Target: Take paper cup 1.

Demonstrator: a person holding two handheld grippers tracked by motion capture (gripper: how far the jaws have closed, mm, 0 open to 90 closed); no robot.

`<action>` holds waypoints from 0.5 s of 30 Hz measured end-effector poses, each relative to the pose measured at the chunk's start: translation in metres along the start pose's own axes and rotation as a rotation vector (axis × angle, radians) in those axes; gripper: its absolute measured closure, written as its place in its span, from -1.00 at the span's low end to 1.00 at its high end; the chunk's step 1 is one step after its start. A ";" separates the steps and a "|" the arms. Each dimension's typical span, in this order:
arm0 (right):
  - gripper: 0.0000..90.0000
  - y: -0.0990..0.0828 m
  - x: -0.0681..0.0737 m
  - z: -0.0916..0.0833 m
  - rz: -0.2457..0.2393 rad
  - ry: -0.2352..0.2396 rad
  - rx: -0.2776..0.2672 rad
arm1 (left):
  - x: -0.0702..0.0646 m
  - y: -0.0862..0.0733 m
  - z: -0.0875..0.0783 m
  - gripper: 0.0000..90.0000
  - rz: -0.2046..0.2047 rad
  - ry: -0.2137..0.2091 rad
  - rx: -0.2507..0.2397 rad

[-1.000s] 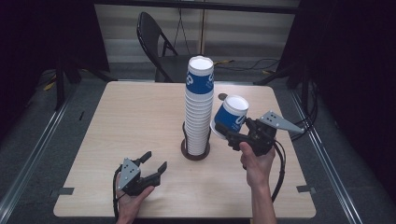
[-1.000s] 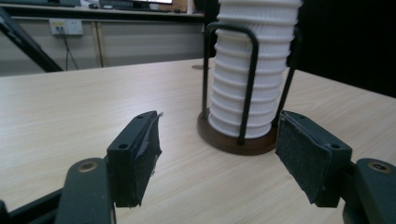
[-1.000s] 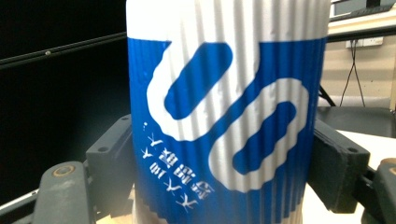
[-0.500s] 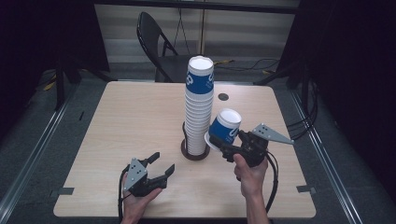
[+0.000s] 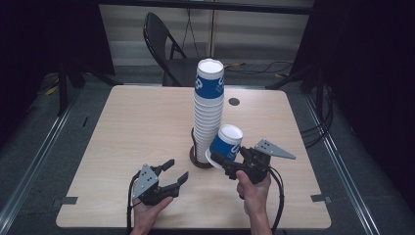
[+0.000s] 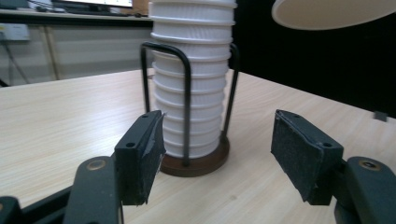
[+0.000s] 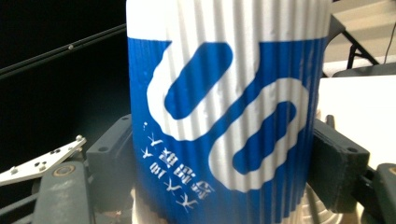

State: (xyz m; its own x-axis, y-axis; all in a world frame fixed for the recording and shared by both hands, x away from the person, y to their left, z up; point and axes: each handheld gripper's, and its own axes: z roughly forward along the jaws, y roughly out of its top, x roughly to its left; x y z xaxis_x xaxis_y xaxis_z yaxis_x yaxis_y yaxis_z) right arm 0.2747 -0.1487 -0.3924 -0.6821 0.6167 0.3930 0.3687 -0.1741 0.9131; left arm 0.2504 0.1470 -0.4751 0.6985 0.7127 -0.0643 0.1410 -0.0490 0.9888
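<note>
The right gripper [image 5: 230, 164] grips a blue-and-white paper cup [image 5: 226, 143] across its ribbed wall — in the right gripper view both black pads press against the cup's [image 7: 224, 107] sides, one on each flank. The cup is held upside down and tilted, its white base uppermost, just beside the foot of the stack [image 5: 208, 112], off the bench and toward the bench's near right part.

The left gripper [image 5: 172, 173] sits near the bench's front edge, left of the stack's base, with its jaws well apart and nothing between them; they have just been closing a little. In the left gripper view the stack [image 6: 194, 84] of white ribbed cups stands ahead of the parted jaws, inside a black wire holder [image 6: 187, 100] on a round brown base [image 6: 201, 163], and neither pad touches it.

The stack stands upright around the middle of the bench [image 5: 137, 122]; its top cup carries the same blue band.

The cup's print is a white looping logo on blue, with a line of small white characters beside it — upside down and too small to read.
</note>
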 end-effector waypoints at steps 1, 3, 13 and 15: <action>-0.53 -0.003 0.001 0.001 0.003 0.010 0.002 | -0.002 0.000 0.002 -0.22 -0.005 -0.011 -0.003; -0.53 -0.007 0.002 0.003 0.013 0.010 0.004 | -0.004 0.000 0.004 -0.19 0.003 -0.027 -0.010; -0.53 -0.028 0.002 0.008 0.082 0.023 0.010 | -0.013 0.001 0.013 -0.12 0.076 -0.075 -0.042; -0.53 -0.032 0.002 0.009 0.100 0.030 0.008 | -0.016 0.001 0.014 -0.10 0.089 -0.079 -0.026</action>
State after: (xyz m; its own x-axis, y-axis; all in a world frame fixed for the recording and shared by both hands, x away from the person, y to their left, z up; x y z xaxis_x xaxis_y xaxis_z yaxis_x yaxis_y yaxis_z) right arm 0.2671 -0.1356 -0.4222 -0.6601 0.5736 0.4850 0.4404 -0.2275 0.8685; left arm 0.2498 0.1258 -0.4748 0.7610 0.6486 0.0148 0.0581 -0.0908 0.9942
